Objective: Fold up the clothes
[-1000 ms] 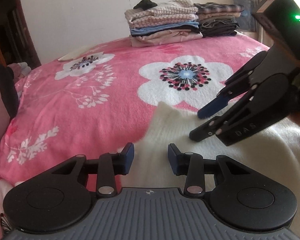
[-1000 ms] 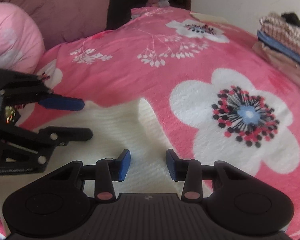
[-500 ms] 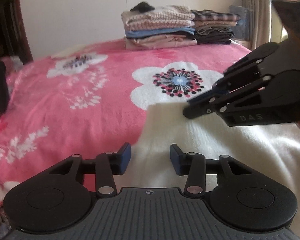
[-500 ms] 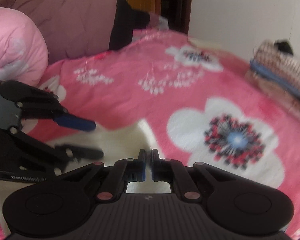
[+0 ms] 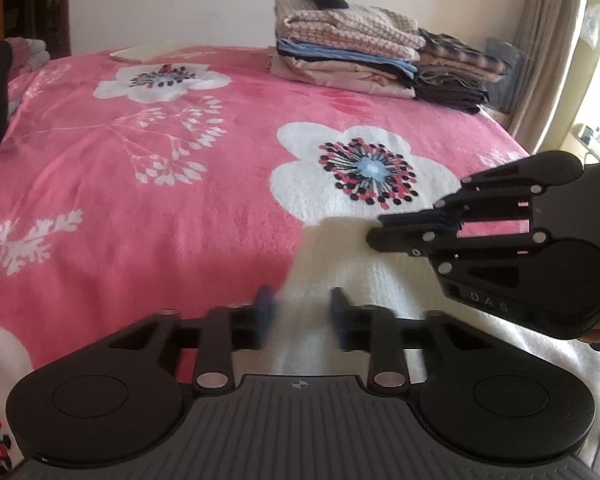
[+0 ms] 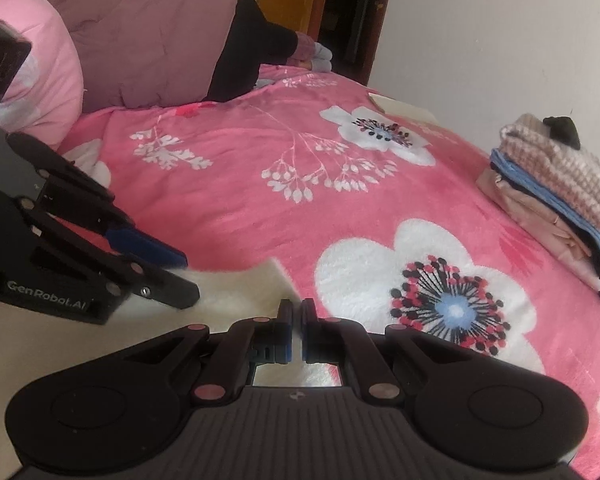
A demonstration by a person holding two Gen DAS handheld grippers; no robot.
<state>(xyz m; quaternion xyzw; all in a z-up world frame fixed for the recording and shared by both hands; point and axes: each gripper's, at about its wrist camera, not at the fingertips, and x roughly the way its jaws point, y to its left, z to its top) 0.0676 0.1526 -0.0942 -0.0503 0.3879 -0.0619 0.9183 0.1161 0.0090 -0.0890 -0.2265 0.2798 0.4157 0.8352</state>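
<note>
Left wrist: left gripper (image 5: pixel 300 312) fingers part-open over white garment (image 5: pixel 340 264) edge, nothing pinched | right gripper (image 6: pixel 296 330) fingers clamped together at garment corner, hold unclear | garment on pink bed (image 6: pixel 260 200), near side

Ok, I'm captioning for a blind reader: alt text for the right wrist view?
The right gripper is shut on the corner of a white garment on a pink floral blanket. The left gripper is open beside it.

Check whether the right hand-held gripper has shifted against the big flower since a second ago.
Yes. In the left wrist view the right hand-held gripper now sits lower and further right of the big flower.
</note>
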